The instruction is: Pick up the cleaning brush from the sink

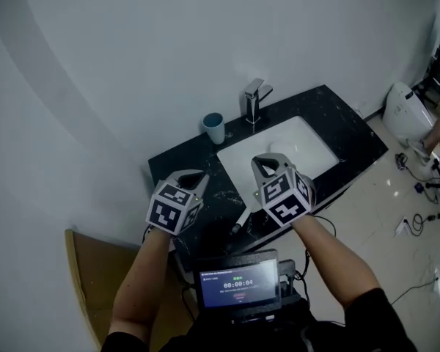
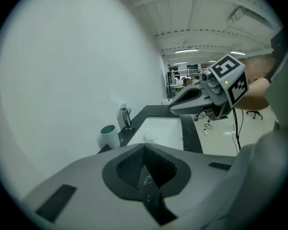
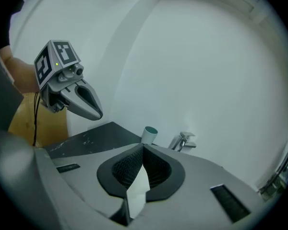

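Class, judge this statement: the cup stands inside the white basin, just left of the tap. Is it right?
Not quite. The cup is not inside the basin. It stands on the black counter, outside the basin, as the head view shows. It is indeed just left of the tap.

A black, white-flecked counter (image 1: 345, 134) runs diagonally across the middle of the head view, against a white wall. A white sink (image 1: 302, 141) is set into it. A chrome faucet (image 1: 254, 101) stands at the sink's back rim, and a pale cup (image 1: 213, 127) stands upright to its left. A dark stick (image 1: 238, 226) lies near the counter's front edge. At right, the glossy floor (image 1: 381, 196) carries a white toilet (image 1: 409, 112) and loose cables (image 1: 414, 222).
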Tool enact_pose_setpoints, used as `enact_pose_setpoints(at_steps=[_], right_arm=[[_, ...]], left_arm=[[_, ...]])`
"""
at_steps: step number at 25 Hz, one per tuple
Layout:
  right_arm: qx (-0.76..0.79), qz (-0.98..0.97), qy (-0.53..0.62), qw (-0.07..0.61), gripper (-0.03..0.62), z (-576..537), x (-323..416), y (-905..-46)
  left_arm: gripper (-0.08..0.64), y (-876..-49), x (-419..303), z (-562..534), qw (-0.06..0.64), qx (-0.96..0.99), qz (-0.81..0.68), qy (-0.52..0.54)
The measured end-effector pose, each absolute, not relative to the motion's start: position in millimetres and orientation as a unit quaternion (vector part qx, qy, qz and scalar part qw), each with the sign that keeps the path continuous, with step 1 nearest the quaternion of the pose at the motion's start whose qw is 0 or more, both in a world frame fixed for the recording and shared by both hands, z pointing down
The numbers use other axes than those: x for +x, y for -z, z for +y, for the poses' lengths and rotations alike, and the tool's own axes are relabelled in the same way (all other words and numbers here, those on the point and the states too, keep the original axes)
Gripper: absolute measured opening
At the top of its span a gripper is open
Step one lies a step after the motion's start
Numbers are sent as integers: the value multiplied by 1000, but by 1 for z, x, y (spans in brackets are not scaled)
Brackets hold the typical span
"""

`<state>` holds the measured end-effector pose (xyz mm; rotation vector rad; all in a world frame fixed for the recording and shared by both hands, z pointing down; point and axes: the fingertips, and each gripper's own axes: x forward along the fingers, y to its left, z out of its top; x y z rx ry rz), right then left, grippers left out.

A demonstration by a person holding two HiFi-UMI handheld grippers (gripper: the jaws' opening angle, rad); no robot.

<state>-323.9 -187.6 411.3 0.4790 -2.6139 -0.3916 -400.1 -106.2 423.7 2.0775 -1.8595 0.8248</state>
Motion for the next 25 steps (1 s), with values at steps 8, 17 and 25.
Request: enact_pose_setpoints(at_steps=[8, 17, 25], right_arm=[[228, -947, -75, 212, 63, -245, -341, -447], [375, -820, -369, 228, 232, -286, -354, -554], [481, -713, -407, 307, 232, -291, -344, -634]], left_arm=[[9, -428, -448, -160, 166, 694, -655, -247], [12, -516, -496, -189, 269, 676, -616, -302], [72, -560, -505, -207, 325, 675, -588, -306]])
